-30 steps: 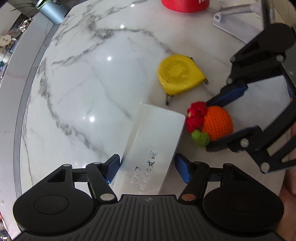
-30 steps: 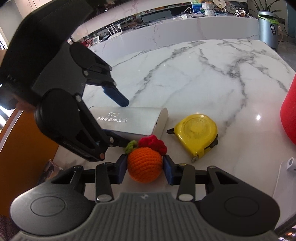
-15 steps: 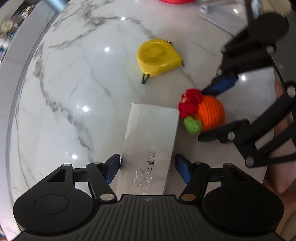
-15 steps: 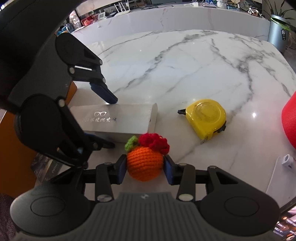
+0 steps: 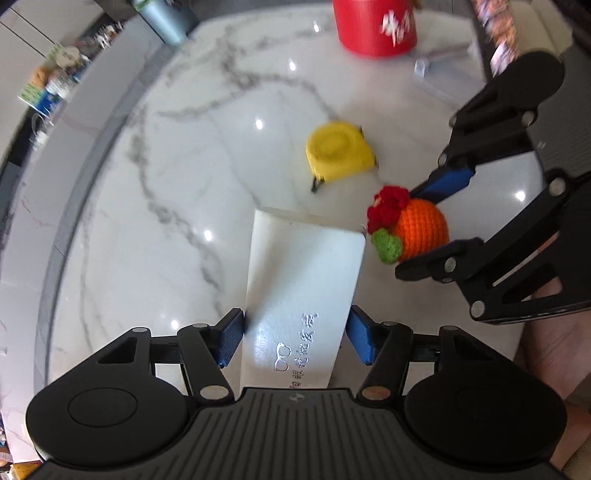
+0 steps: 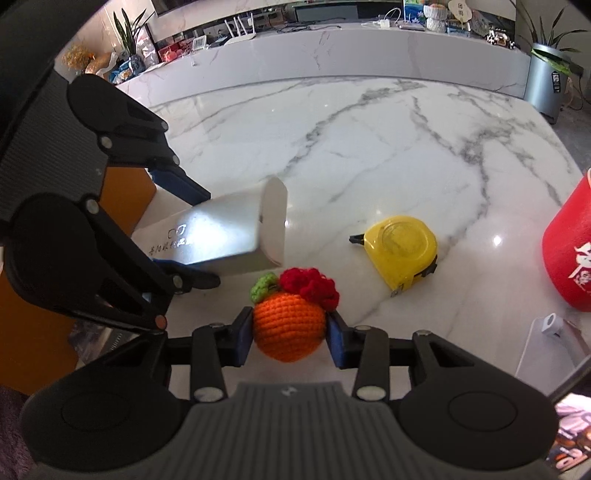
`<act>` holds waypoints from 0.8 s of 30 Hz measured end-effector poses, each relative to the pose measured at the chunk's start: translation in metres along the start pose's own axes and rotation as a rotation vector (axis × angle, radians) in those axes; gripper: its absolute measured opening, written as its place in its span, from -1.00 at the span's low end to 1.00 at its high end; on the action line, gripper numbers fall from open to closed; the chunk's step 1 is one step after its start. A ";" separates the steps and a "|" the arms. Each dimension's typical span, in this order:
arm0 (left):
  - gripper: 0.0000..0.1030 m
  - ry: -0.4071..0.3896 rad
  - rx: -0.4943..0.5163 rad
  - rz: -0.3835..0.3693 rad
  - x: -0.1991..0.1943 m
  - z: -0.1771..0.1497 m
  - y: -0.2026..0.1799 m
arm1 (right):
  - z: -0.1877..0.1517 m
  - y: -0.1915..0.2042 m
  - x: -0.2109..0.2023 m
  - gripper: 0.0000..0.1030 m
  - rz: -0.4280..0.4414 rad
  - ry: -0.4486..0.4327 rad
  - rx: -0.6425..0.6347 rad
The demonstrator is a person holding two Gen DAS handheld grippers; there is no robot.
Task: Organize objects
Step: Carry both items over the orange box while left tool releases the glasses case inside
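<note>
Orange crochet fruit (image 6: 290,326) (clamped), right hand-held gripper (image 6: 290,334)

Home living area, marble table (image 6: 369,122), long marble counter (image 6: 332,48) with clutter, potted plants (image 6: 127,33)

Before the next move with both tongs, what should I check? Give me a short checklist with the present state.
1. Left tongs on white case, jaws closing: ok.
2. Right tongs clamping crochet orange: ok.
3. Case's far end raised above table: ok.
4. Orange and case not touching: cannot tell.
5. Yellow tape measure clear of both tongs: ok.
</note>
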State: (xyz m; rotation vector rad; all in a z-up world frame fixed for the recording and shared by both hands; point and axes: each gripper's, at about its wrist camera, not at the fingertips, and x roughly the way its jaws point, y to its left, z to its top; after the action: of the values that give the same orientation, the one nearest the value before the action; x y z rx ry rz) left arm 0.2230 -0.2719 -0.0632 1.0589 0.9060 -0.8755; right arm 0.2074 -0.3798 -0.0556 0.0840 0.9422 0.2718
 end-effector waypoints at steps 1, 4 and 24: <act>0.35 -0.019 -0.006 0.010 -0.008 0.000 -0.001 | 0.001 0.006 -0.003 -0.17 -0.007 -0.010 -0.003; 0.34 -0.074 -0.021 0.027 -0.032 -0.006 -0.001 | 0.003 0.015 -0.020 -0.17 -0.021 -0.049 -0.006; 0.34 -0.178 -0.118 0.232 -0.176 -0.102 0.044 | 0.043 0.177 -0.148 -0.17 0.075 -0.341 -0.301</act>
State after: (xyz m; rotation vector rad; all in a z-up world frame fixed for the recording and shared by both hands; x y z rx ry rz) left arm 0.1790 -0.1367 0.0894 0.9467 0.6628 -0.7014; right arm 0.1253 -0.2467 0.1191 -0.1091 0.5529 0.4511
